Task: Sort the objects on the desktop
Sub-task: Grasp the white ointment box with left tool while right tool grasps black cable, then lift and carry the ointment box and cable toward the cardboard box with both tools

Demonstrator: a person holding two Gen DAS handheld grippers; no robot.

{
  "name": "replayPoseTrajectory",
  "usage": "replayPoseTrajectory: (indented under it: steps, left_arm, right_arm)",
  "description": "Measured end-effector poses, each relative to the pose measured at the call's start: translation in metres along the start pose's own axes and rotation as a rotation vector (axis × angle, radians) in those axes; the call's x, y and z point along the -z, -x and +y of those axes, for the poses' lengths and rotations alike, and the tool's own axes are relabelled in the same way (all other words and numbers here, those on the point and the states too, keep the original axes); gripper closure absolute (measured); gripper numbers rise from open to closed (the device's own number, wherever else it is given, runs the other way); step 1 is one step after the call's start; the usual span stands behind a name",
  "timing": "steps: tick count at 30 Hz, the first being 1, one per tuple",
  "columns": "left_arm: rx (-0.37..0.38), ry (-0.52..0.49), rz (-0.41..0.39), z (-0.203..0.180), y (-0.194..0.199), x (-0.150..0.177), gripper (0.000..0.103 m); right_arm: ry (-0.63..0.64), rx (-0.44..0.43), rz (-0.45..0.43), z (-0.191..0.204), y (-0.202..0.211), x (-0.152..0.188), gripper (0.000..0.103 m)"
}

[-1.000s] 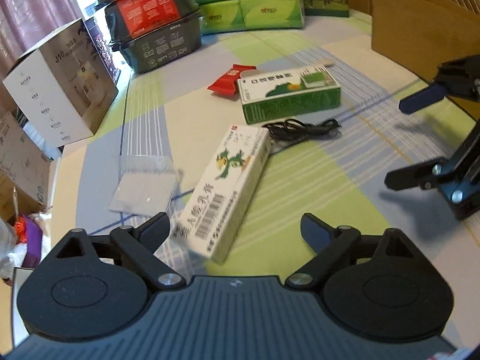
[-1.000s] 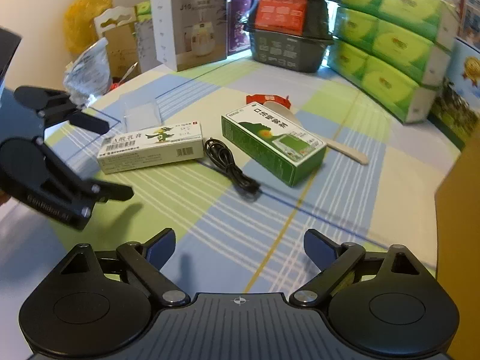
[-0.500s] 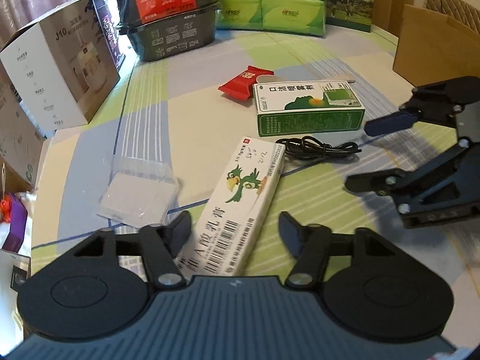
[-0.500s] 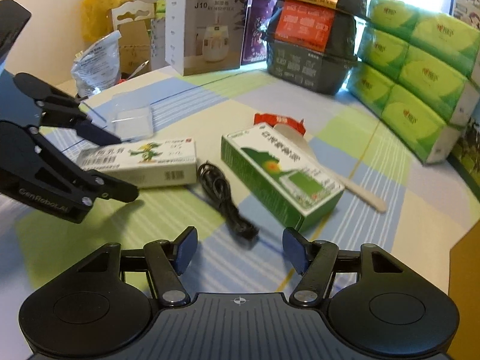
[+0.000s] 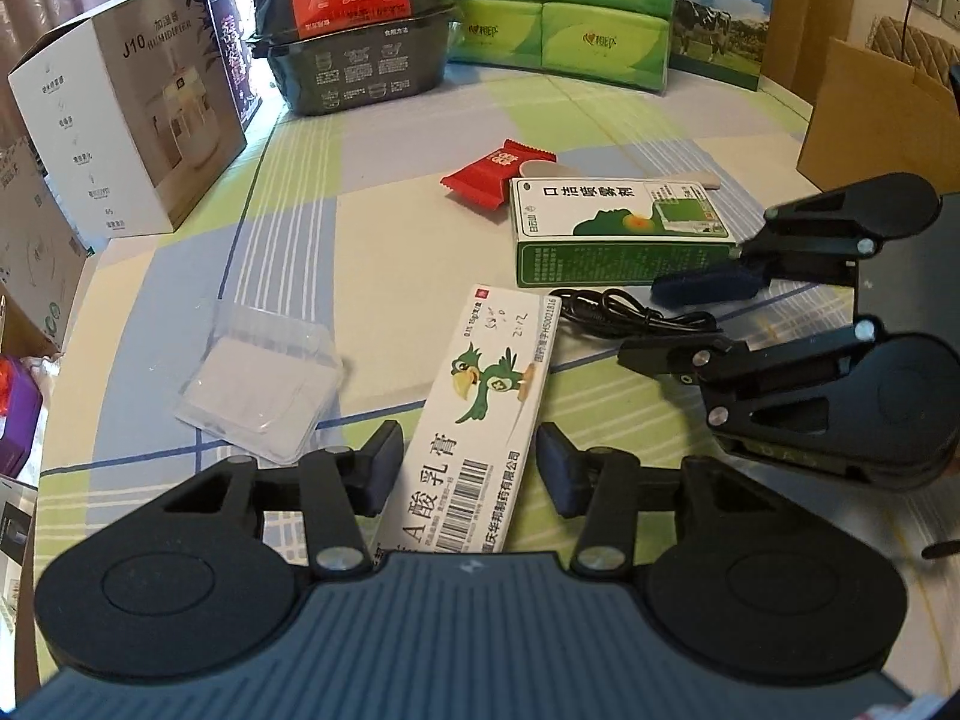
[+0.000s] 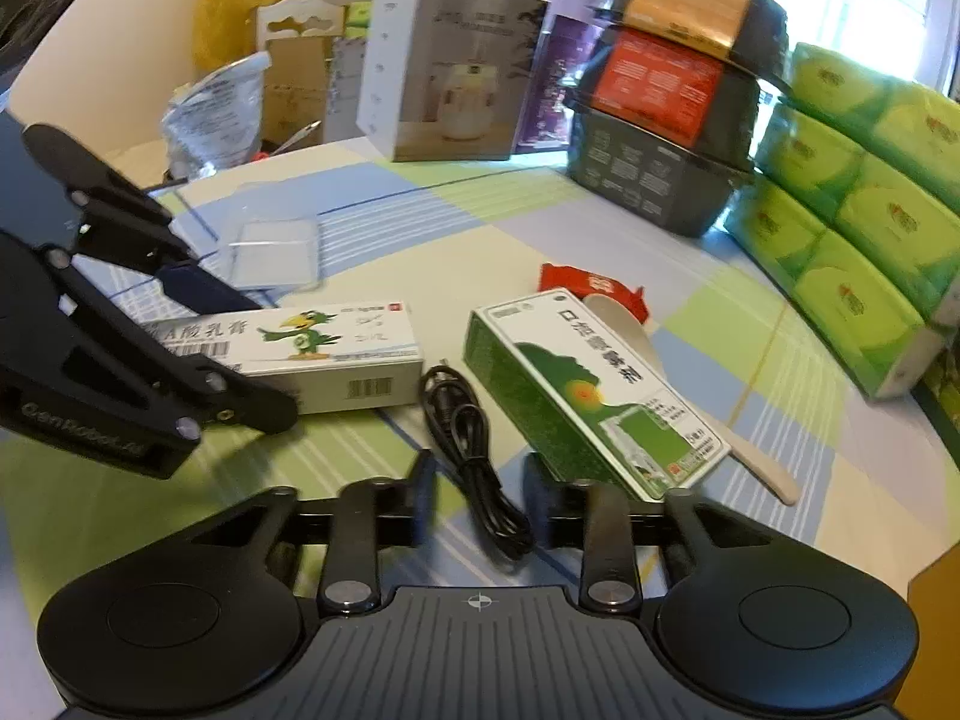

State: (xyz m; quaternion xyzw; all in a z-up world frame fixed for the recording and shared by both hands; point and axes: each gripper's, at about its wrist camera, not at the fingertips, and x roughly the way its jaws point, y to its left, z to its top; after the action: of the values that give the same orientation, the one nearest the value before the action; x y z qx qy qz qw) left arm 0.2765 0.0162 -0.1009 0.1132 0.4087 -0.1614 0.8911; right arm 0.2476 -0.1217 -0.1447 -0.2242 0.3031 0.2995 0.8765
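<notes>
Both grippers have closed in: left gripper (image 5: 465, 468) straddles the white box (image 5: 480, 414), right gripper (image 6: 477, 501) the cable (image 6: 474, 456); jaws part-open, gripping nothing yet.

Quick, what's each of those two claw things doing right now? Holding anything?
Left gripper: open, straddling the long white parrot-print ointment box, not yet clamped.
Right gripper: open, straddling the coiled black cable, not yet gripping.

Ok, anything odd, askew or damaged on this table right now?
Nothing spilled or damaged. Only loose clutter: the white ointment box lies diagonally between the left hand-held gripper fingers, and the black cable sits in a tangled bundle between the right hand-held gripper fingers.
</notes>
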Motion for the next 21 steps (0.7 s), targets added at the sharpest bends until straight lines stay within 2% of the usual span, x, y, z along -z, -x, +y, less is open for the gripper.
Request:
replayPoseTrajectory:
  steps: [1, 5, 8, 11, 16, 21]
  left_arm:
    - [0.002, 0.004, 0.001, 0.000, -0.001, 0.000, 0.059]
    - [0.010, 0.015, 0.008, -0.002, -0.002, 0.001, 0.064]
    - [0.021, 0.010, 0.016, -0.005, 0.000, 0.002, 0.069]
    - [0.025, 0.021, 0.030, -0.009, 0.003, 0.004, 0.070]
    - [0.072, 0.083, 0.066, -0.021, 0.018, 0.013, 0.070]
    - [0.105, 0.051, 0.101, -0.047, 0.045, 0.033, 0.070]
  right_arm:
    - [0.018, 0.014, 0.005, 0.003, 0.000, 0.001, 0.093]
    - [-0.014, 0.017, 0.041, 0.003, 0.005, 0.001, 0.094]
    - [-0.097, -0.005, 0.077, -0.001, 0.014, 0.001, 0.094]
    - [-0.201, -0.025, 0.115, -0.005, 0.025, 0.005, 0.094]
    - [-0.351, -0.046, 0.177, -0.007, 0.053, 0.019, 0.095]
    - [-0.467, -0.044, 0.219, -0.003, 0.095, 0.040, 0.095]
